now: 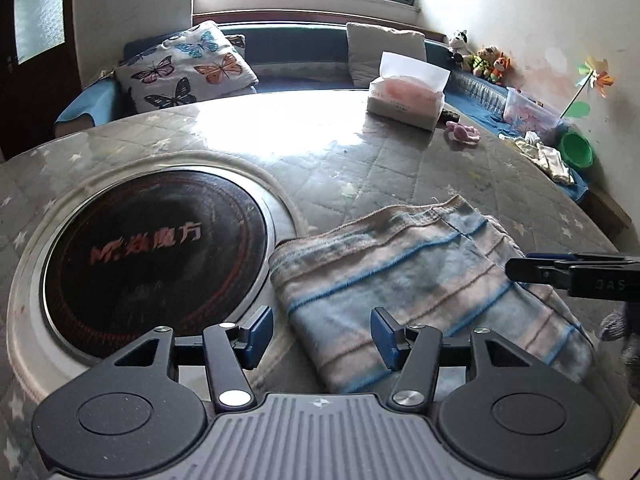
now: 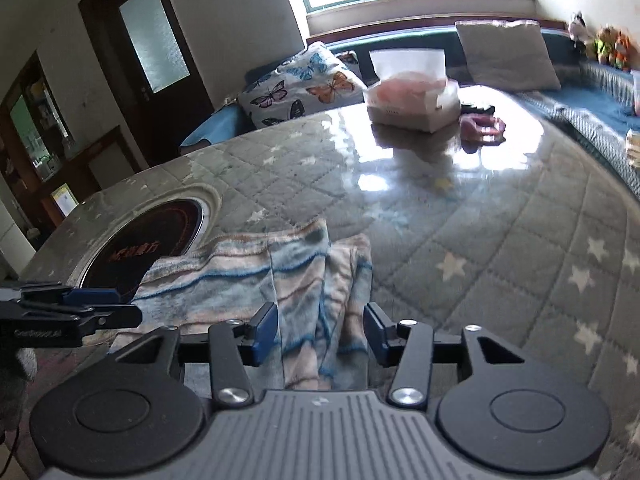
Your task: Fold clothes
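Observation:
A folded striped garment (image 1: 408,284), blue, pink and white, lies on the quilted table near the front edge. It also shows in the right wrist view (image 2: 248,280). My left gripper (image 1: 322,336) is open over the garment's near left corner, holding nothing. My right gripper (image 2: 320,334) is open over the garment's near right edge, holding nothing. The right gripper shows side-on at the right in the left wrist view (image 1: 516,268). The left gripper shows at the left in the right wrist view (image 2: 132,312).
A round black cooktop (image 1: 154,256) is set into the table left of the garment. A tissue pack (image 1: 406,98) and a pink toy (image 1: 464,133) lie at the far side. The quilted table cover (image 2: 500,240) stretches right. A sofa with cushions (image 1: 188,68) stands behind.

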Tool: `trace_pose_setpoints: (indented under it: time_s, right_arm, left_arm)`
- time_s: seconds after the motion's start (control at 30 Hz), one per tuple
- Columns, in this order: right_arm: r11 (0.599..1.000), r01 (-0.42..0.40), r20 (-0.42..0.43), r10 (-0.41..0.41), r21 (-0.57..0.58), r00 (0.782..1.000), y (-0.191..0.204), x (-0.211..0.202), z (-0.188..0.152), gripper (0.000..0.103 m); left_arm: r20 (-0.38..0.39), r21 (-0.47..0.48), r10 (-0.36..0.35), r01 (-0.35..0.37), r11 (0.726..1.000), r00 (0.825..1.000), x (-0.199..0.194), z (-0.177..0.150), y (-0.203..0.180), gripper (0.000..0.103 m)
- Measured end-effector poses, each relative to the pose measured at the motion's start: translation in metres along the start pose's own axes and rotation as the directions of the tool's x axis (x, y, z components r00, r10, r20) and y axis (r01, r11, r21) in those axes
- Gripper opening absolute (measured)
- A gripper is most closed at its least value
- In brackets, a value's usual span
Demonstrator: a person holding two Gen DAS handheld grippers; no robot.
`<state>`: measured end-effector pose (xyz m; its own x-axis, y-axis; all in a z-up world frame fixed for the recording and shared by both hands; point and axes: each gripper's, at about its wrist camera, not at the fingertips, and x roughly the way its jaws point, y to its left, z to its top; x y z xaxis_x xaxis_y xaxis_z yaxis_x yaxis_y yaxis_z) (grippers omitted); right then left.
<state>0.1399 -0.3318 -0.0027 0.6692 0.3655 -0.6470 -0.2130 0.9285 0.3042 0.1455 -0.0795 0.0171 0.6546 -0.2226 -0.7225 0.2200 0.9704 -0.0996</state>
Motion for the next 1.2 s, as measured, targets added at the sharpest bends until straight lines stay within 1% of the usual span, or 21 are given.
trace_pose_setpoints:
  time_s: [0.1,0.33,0.37,0.4,0.47,0.5,0.53,0.6,0.63,0.67,0.83,0.93,1.0,1.07,1.13,1.2]
  right_arm:
    - [1.0,0.006,-0.005,-0.006,0.014,1.0,-0.002,0.002,-0.006,0.048]
    - [0.999,0.011,0.01,-0.012,0.047,1.0,-0.004,-0.001,-0.01,0.047]
    - [0.999,0.011,0.009,-0.012,0.048,1.0,-0.004,-0.001,-0.01,0.045]
    - [0.998,0.009,0.009,-0.01,0.055,1.0,-0.004,-0.001,-0.011,0.044]
    - [0.998,0.004,0.008,-0.005,0.071,1.0,-0.004,-0.002,-0.013,0.031]
    - [0.997,0.002,0.008,-0.002,0.078,1.0,-0.004,-0.003,-0.014,0.029]
    - [0.996,-0.001,0.008,0.0,0.086,1.0,-0.005,-0.003,-0.015,0.025]
    - [0.995,0.002,0.012,-0.003,0.102,1.0,-0.005,-0.009,-0.021,0.023]
    - [0.994,0.003,0.014,-0.005,0.11,1.0,-0.005,-0.012,-0.023,0.02]
    - [0.993,0.005,0.017,-0.007,0.118,1.0,-0.005,-0.015,-0.026,0.017]
    - [0.988,0.011,0.028,-0.016,0.157,0.999,-0.006,-0.031,-0.04,0.015]
    - [0.982,0.013,0.034,-0.02,0.19,0.999,-0.011,-0.042,-0.05,0.015]
    - [0.977,0.012,0.039,-0.021,0.212,0.999,-0.014,-0.046,-0.055,0.016]
    - [0.974,0.015,0.048,-0.027,0.224,0.999,-0.016,-0.048,-0.057,0.02]
    - [0.973,0.013,0.052,-0.025,0.229,0.998,-0.017,-0.047,-0.057,0.021]
    - [0.974,0.011,0.053,-0.024,0.228,0.998,-0.017,-0.046,-0.056,0.023]
  left_arm:
    - [-0.007,-0.023,-0.012,0.011,1.0,1.0,-0.005,-0.006,0.002,0.057]
    - [-0.042,-0.02,-0.031,0.031,0.999,0.999,-0.003,-0.021,-0.001,0.054]
    - [-0.046,-0.02,-0.035,0.034,0.999,0.998,-0.003,-0.022,-0.001,0.053]
    - [-0.047,-0.021,-0.039,0.038,0.999,0.998,-0.003,-0.024,-0.002,0.051]
    - [-0.046,-0.017,-0.047,0.046,0.999,0.998,-0.003,-0.025,-0.003,0.047]
    - [-0.047,-0.015,-0.051,0.051,0.999,0.998,-0.003,-0.025,-0.003,0.044]
    - [-0.049,-0.015,-0.058,0.057,0.998,0.997,-0.003,-0.025,-0.004,0.039]
    - [-0.05,-0.013,-0.07,0.069,0.998,0.996,-0.004,-0.026,-0.005,0.033]
    - [-0.051,-0.01,-0.075,0.075,0.997,0.996,-0.004,-0.026,-0.005,0.031]
    - [-0.051,-0.004,-0.077,0.077,0.997,0.996,-0.004,-0.027,-0.006,0.03]
    - [-0.063,0.006,-0.103,0.103,0.995,0.993,-0.003,-0.028,-0.01,0.03]
    - [-0.066,0.012,-0.103,0.104,0.995,0.993,-0.002,-0.026,-0.013,0.033]
    - [-0.068,0.015,-0.1,0.101,0.995,0.993,-0.001,-0.025,-0.015,0.033]
    - [-0.072,0.02,-0.094,0.096,0.995,0.993,0.001,-0.024,-0.017,0.034]
    - [-0.077,0.018,-0.089,0.091,0.996,0.993,0.001,-0.023,-0.018,0.039]
    - [-0.079,0.014,-0.09,0.091,0.996,0.993,0.001,-0.023,-0.017,0.039]
